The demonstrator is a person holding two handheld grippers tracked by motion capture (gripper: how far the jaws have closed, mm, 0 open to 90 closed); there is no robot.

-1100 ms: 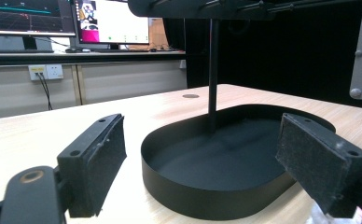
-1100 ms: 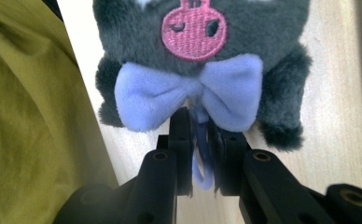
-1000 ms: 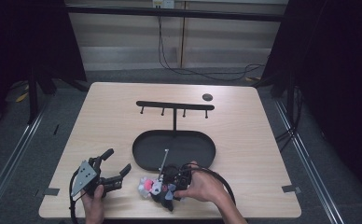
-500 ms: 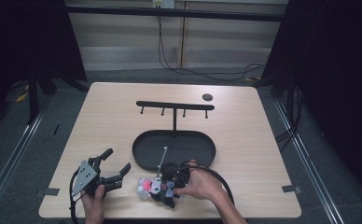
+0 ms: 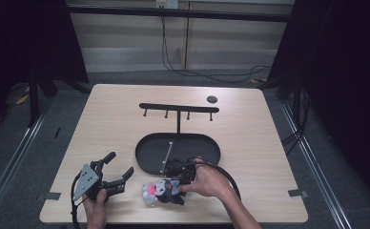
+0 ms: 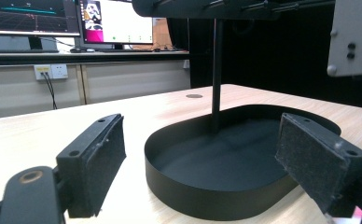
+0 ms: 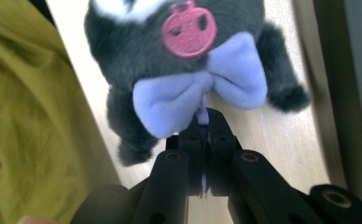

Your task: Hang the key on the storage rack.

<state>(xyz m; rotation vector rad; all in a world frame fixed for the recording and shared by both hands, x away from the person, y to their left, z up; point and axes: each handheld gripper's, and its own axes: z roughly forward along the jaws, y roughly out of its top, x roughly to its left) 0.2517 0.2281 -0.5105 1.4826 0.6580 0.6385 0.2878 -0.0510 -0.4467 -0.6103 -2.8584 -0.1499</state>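
Note:
A dark grey plush toy [image 5: 161, 192] [image 7: 188, 56] with a pink patch and a lilac bow lies near the table's front edge. My right gripper [image 5: 177, 183] [image 7: 206, 128] is shut on a thin lilac loop at the middle of the bow. My left gripper [image 5: 121, 163] [image 6: 202, 158] stands open to the left of the toy, nothing between its pads, pointing at the black oval tray [image 5: 145, 152] [image 6: 207, 200]. From the tray rises a black post with a hook bar [image 5: 179, 108] [image 6: 215, 70].
A small dark disc [image 5: 212, 99] lies on the table behind the hook bar. The right gripper's cable [image 5: 231, 182] loops beside the tray. Yellow-green cloth [image 7: 30, 116] sits close to the toy in the right gripper view.
The right hand and the plush toy have shifted only slightly near the front edge. The left gripper has kept still.

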